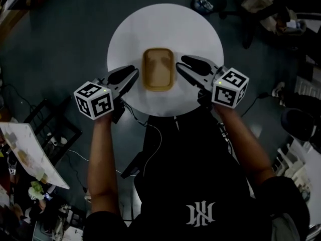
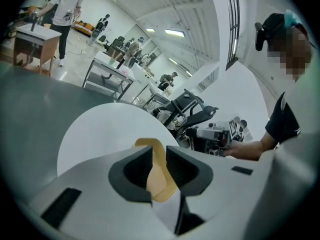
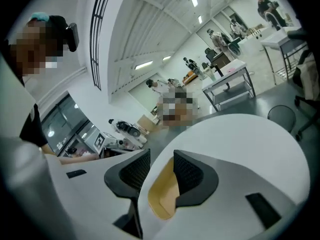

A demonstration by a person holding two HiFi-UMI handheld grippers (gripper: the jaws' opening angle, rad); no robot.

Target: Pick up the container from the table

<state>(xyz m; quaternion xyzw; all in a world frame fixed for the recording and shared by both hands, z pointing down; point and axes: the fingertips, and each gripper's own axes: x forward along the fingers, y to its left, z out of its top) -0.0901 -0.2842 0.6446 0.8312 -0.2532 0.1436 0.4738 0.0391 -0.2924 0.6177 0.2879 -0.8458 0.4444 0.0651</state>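
Item: one shallow, tan rectangular container with rounded corners [image 1: 158,68] – lying flat and empty near the middle of a round white table [image 1: 125,34], its long sides running away from the person. Left gripper [image 1: 133,74]: white body with dark padded jaws, held in the person's left hand and reaching in over the near left part of the table; its tips stood just beside the container's left long side. In the left gripper view the left gripper [image 2: 159,154] had its jaws parted, and the container [image 2: 157,176] showed through the gap, gripped by neither pad. Right gripper [image 1: 180,63]: same make, mirrored, with its tips just beside the container's right long side; whether they touched the rim could not be told. In the right gripper view the right gripper [image 3: 161,166] was likewise released – jaws spread, with the container [image 3: 162,196] lying in line with the gap on the table [image 3: 250,139]. The container thus lay between the two grippers, resting on the table and held by neither.
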